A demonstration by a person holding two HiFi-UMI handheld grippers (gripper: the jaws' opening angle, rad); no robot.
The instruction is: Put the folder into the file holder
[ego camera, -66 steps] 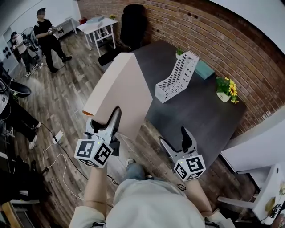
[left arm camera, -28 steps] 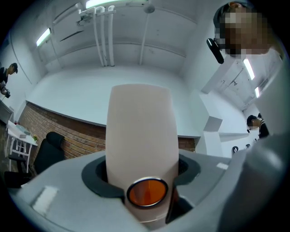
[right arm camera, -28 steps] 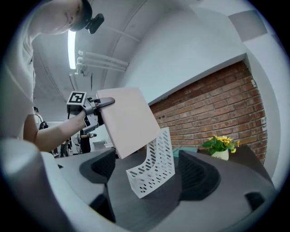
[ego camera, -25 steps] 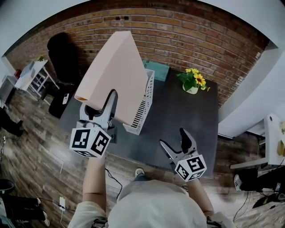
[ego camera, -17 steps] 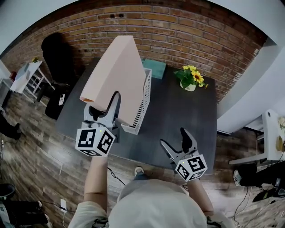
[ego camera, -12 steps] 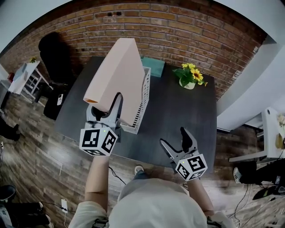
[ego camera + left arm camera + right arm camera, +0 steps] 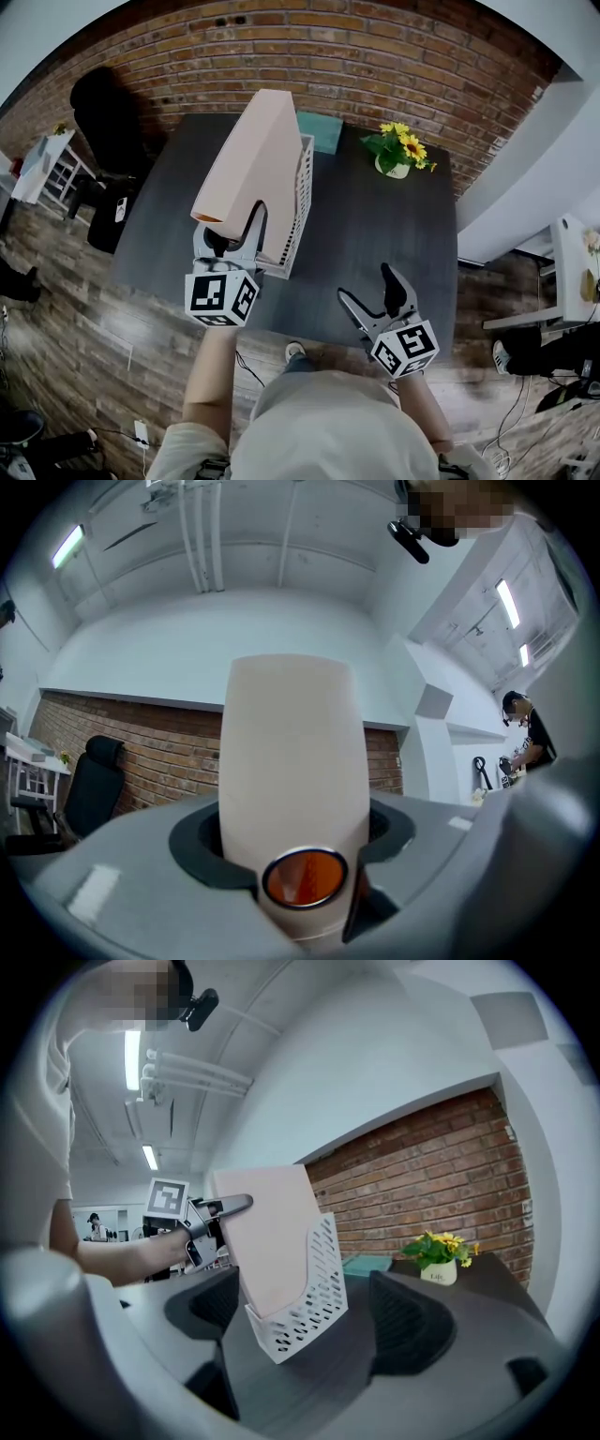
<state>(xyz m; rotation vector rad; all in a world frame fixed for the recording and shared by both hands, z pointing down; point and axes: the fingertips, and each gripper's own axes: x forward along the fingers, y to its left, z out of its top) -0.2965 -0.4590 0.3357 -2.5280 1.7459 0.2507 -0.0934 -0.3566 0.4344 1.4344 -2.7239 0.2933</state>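
Here the left claw [image 7: 232,234] pinches the pink folder [image 7: 258,155] by its near edge, with one jaw on each side. The folder sticks up and away from the claw, leaning over. Its bottom end sits inside the white file holder [image 7: 300,197] on the dark table [image 7: 384,234]. The right claw [image 7: 366,284] is spread wide with nothing in it, off to the side by the table's front edge.

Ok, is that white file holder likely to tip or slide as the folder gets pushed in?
Probably light: the file holder looks like thin perforated plastic, so it may slide on the smooth table. Tipping seems less likely, since its long base sits flat. The folder stands unbent, so it could shove the holder.
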